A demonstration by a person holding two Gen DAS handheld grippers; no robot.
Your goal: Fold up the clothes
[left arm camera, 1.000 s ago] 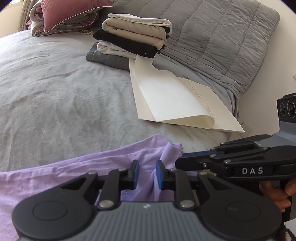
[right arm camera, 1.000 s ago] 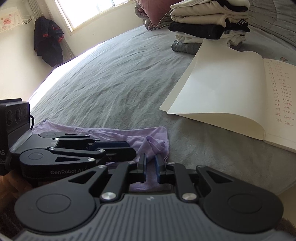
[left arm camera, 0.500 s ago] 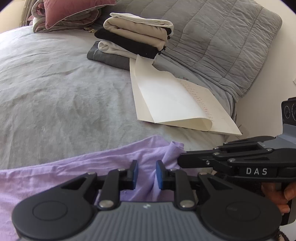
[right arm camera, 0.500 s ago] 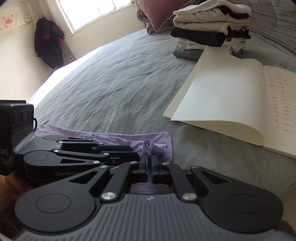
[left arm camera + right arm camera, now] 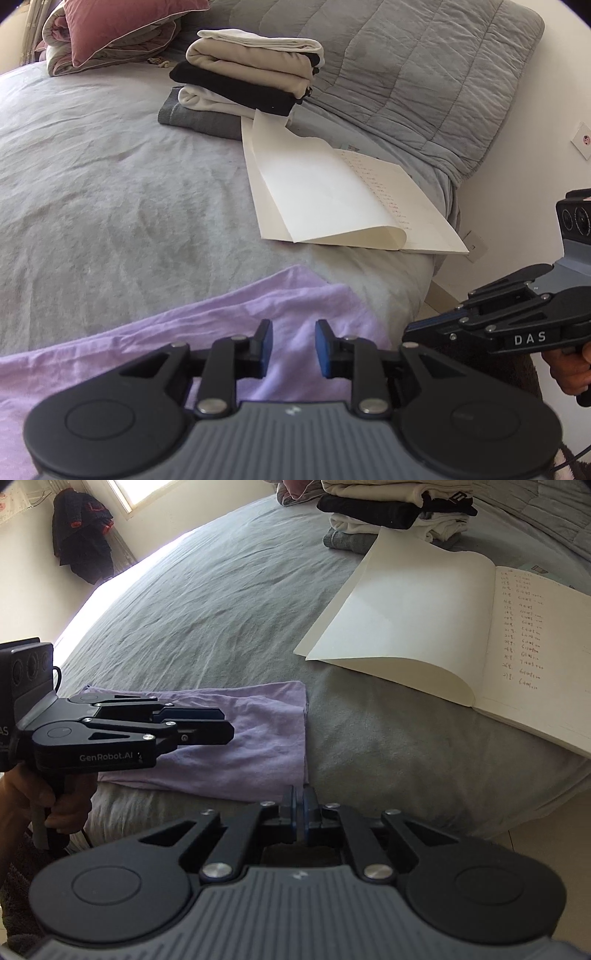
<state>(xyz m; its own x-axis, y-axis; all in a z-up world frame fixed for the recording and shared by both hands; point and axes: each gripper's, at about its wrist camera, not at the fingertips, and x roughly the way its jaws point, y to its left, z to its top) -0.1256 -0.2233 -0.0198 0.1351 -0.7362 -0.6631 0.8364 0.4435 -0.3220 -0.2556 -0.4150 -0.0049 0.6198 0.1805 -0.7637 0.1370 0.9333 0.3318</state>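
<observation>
**Both grippers off the lilac garment at the bed's edge**

The left gripper [image 5: 293, 345] has its blue pads a narrow gap apart and opening, with nothing pinched between them; the purple garment [image 5: 207, 332] lies flat under and ahead of the fingers. The right gripper [image 5: 302, 806] shows its pads almost together, a thin slit between them, opening, and no cloth is caught there; it sits just off the near edge of the garment, over the grey bedsheet [image 5: 229, 602]. The garment is spread near the bed's corner; beyond it an open notebook [image 5: 332, 195] rests on the sheet; behind that, touching its far corner, a stack of folded clothes [image 5: 251, 81]; a grey quilt [image 5: 424, 74] lies to the right; a pink pillow [image 5: 122, 29] sits at the far left.
</observation>
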